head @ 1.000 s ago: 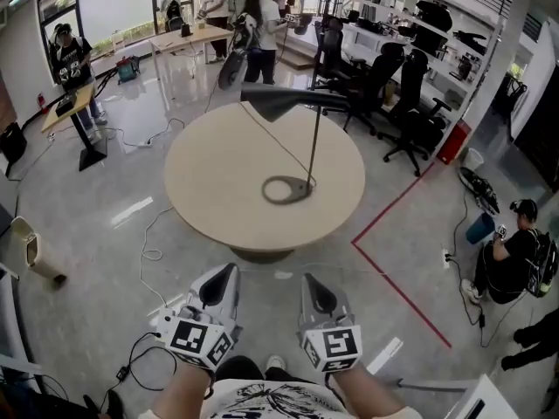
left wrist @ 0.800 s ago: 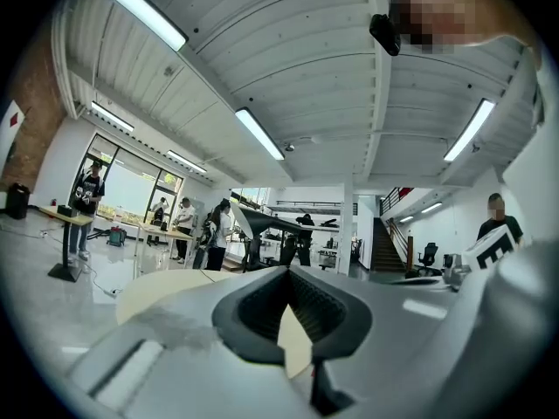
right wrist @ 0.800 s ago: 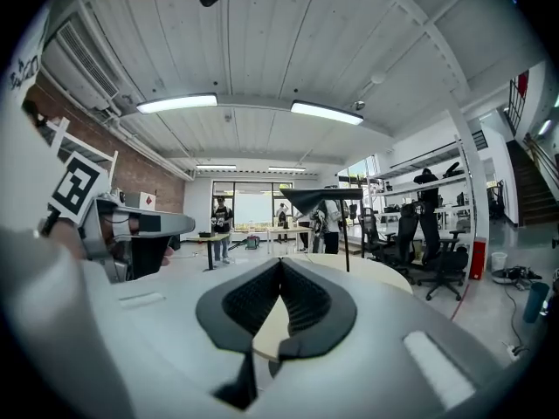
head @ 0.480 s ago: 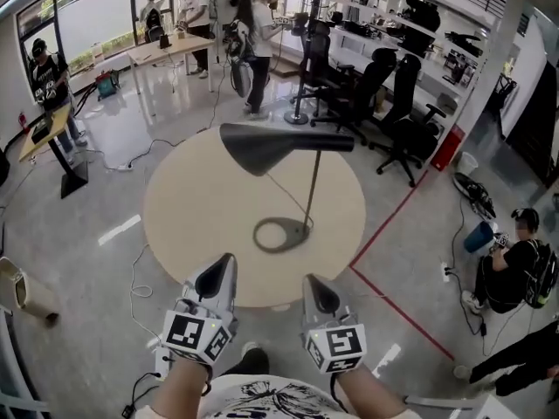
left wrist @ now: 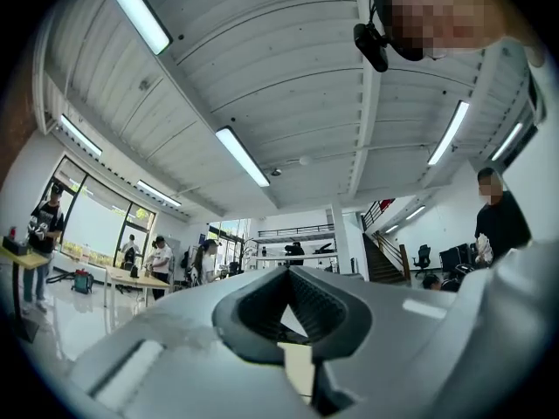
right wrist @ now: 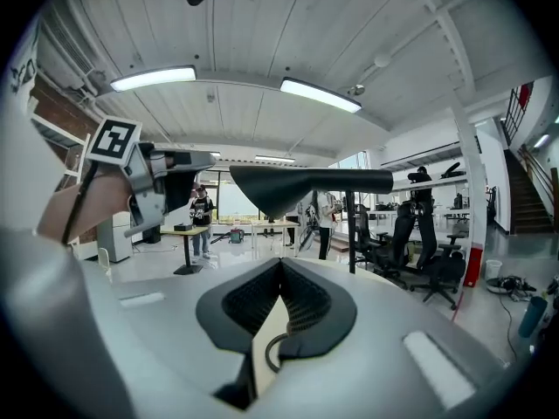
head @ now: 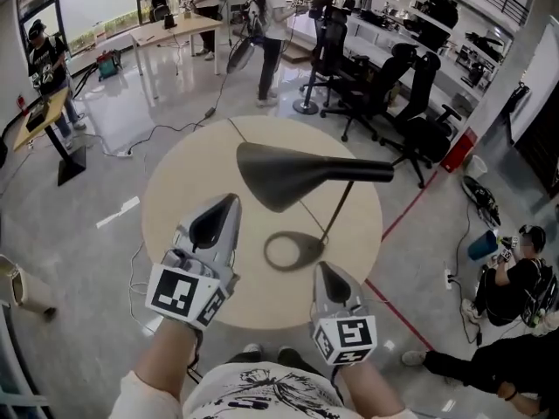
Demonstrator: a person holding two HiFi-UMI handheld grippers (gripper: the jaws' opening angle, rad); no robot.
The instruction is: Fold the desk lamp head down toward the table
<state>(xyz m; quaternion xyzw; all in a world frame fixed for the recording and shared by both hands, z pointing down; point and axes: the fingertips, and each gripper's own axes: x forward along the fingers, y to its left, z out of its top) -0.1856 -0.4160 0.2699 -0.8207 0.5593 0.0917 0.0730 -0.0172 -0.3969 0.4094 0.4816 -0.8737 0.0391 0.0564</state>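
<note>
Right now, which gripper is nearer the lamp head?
The left gripper, held up beside the black lamp head; the right gripper sits lower, by the table's near edge.

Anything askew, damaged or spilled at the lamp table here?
Nothing stands out. The desk lamp stands on its ring base on the round table, stem upright, head level, not yet folded. The left gripper and right gripper are shut, holding nothing.

The left hand-held gripper (head: 229,204) sits left of centre in the lower half of the head view, pointing up-frame, its jaws closed tip to tip with nothing between them. The right hand-held gripper (head: 325,269) sits lower, at bottom centre-right, likewise closed and empty. The left forearm (head: 166,365) and right forearm (head: 356,381) enter from the bottom edge.
</note>
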